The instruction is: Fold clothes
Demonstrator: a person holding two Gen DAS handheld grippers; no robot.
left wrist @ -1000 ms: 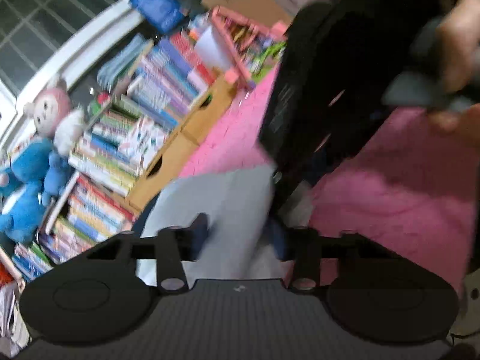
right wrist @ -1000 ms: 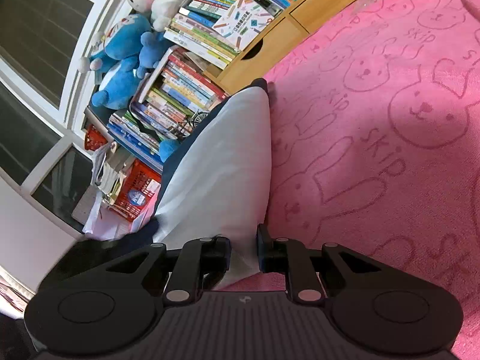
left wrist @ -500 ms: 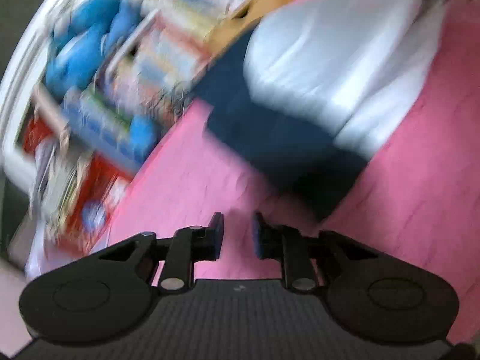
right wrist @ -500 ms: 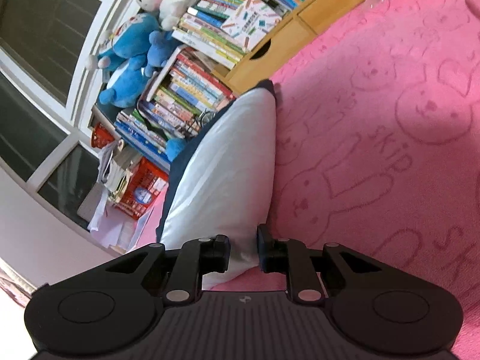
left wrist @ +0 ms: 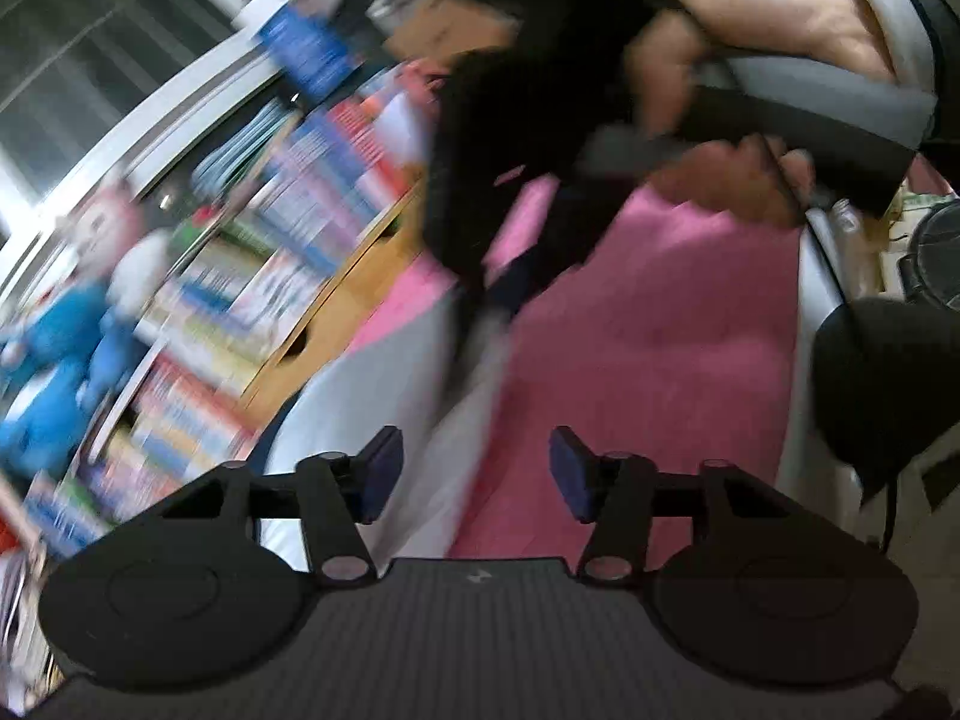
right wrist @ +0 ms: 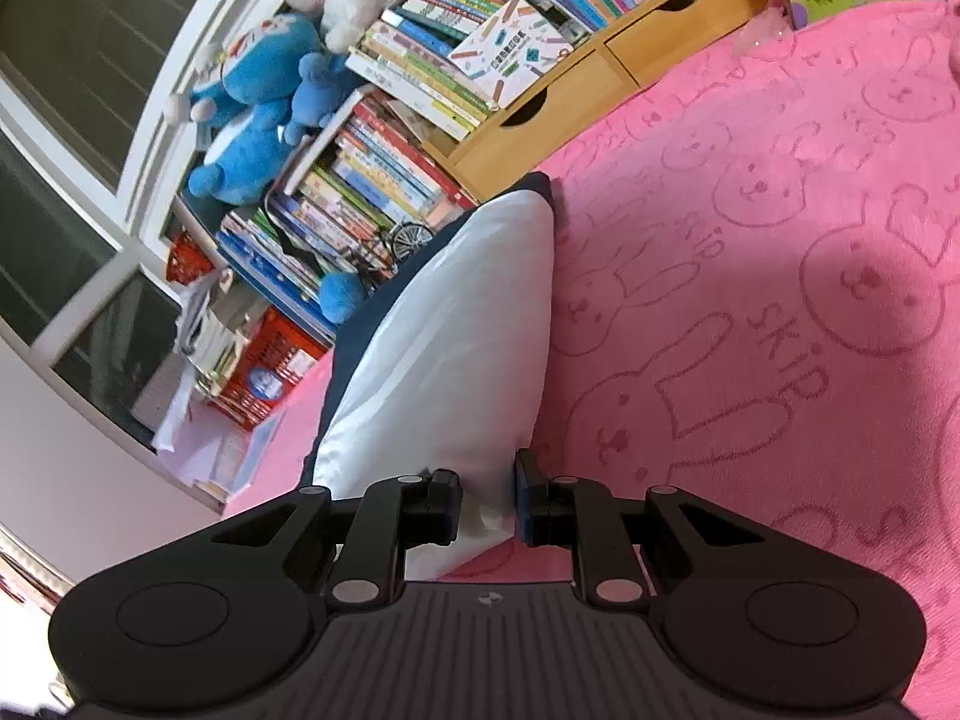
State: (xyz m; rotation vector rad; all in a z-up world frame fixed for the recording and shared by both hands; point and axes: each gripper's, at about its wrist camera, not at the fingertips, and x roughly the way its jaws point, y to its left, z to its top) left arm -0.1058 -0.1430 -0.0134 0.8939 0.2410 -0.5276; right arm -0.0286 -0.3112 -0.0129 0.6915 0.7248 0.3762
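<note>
On pink blanket point(right wrist: 750, 276) | "SKIP" print | right gripper point(right wrist: 487, 507) pinches white garment point(right wrist: 456, 348)

a home, most likely a child's room: a pink blanket point(right wrist: 750, 276) printed with rabbits, rows of children's books point(right wrist: 420, 120) over wooden drawers point(right wrist: 570, 90), blue and pink plush toys point(right wrist: 258, 114) beside a dark window point(right wrist: 78, 60).

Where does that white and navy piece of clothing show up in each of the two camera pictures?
Left wrist view: the white and navy garment sits lower centre-left, blurred, just beyond the left gripper, whose jaws are opening with nothing pinched.
Right wrist view: it runs up the centre, its near corner pinched in the right gripper.
Shared landmark: the blue plush toy by the bookshelf.
</note>
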